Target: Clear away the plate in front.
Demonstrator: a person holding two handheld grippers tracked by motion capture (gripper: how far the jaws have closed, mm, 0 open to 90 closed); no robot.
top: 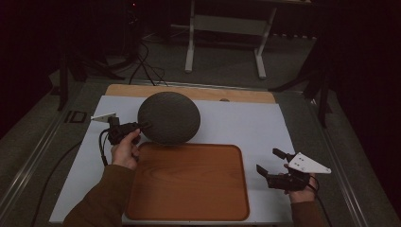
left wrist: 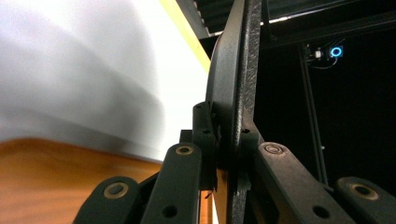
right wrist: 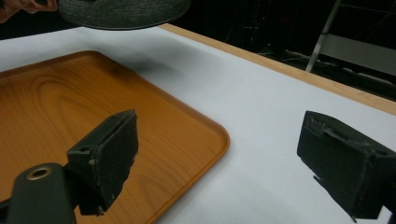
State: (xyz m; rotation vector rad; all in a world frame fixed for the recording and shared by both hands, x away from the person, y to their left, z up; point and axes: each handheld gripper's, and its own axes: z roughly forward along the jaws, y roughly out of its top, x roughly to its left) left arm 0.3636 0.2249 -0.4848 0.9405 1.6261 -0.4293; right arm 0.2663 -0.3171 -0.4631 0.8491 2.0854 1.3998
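Note:
A dark grey round plate (top: 169,118) hangs tilted above the white table, just beyond the far edge of a wooden tray (top: 189,182). My left gripper (top: 142,125) is shut on the plate's left rim. In the left gripper view the jaws (left wrist: 223,135) clamp the edge-on plate (left wrist: 243,70), with the tray (left wrist: 56,177) blurred below. My right gripper (top: 267,161) stands open to the right of the tray with nothing between its jaws. In the right gripper view the gripper (right wrist: 224,158) is low over the white sheet, by the tray's corner (right wrist: 70,98), with the plate (right wrist: 121,11) at the top left.
A white sheet (top: 246,123) covers the table, with a bare wooden strip (top: 189,92) along its far edge. On the floor behind stand a metal frame (top: 224,28), cables (top: 146,66) and dark stand legs (top: 307,85). A hand (right wrist: 23,7) shows beside the plate.

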